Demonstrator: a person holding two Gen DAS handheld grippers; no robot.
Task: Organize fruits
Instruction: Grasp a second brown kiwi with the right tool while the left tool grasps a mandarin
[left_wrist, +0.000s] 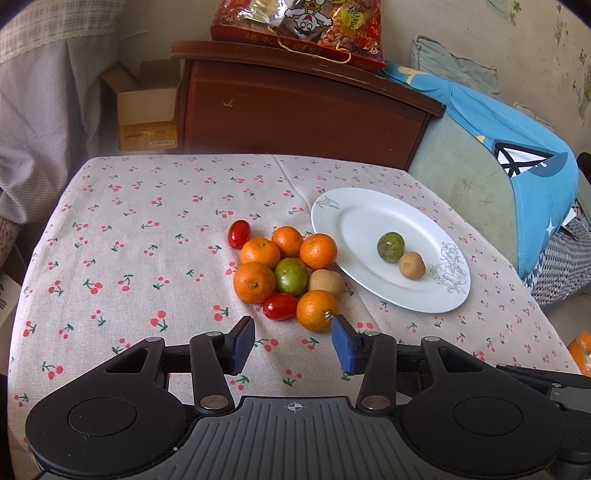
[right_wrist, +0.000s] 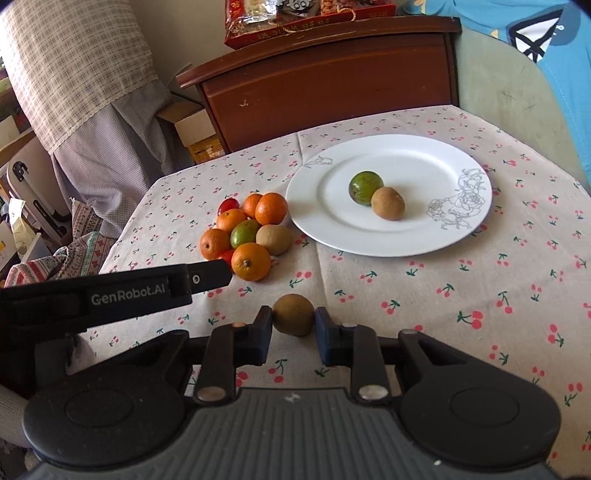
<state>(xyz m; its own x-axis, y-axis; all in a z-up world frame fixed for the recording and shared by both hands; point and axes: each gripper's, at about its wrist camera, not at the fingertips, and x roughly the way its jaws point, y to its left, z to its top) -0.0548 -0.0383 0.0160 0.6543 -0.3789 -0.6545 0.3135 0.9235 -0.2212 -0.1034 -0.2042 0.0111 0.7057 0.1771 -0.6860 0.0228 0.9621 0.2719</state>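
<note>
Fruits: two already sit on the white plate (right_wrist: 388, 147), a green one (right_wrist: 365, 187) and a brown one (right_wrist: 388, 203). The right gripper (right_wrist: 293, 325) squeezes another brown fruit (right_wrist: 293, 314) near us. The left gripper (left_wrist: 293, 343) is wide open and holds nothing, near the pile (left_wrist: 286, 273) left of the plate, still to move.

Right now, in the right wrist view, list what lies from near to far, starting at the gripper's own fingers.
right gripper shut on a brown fruit → nearest orange of the pile → white plate holding a green fruit and another brown fruit → wooden cabinet → red snack bag.
</note>
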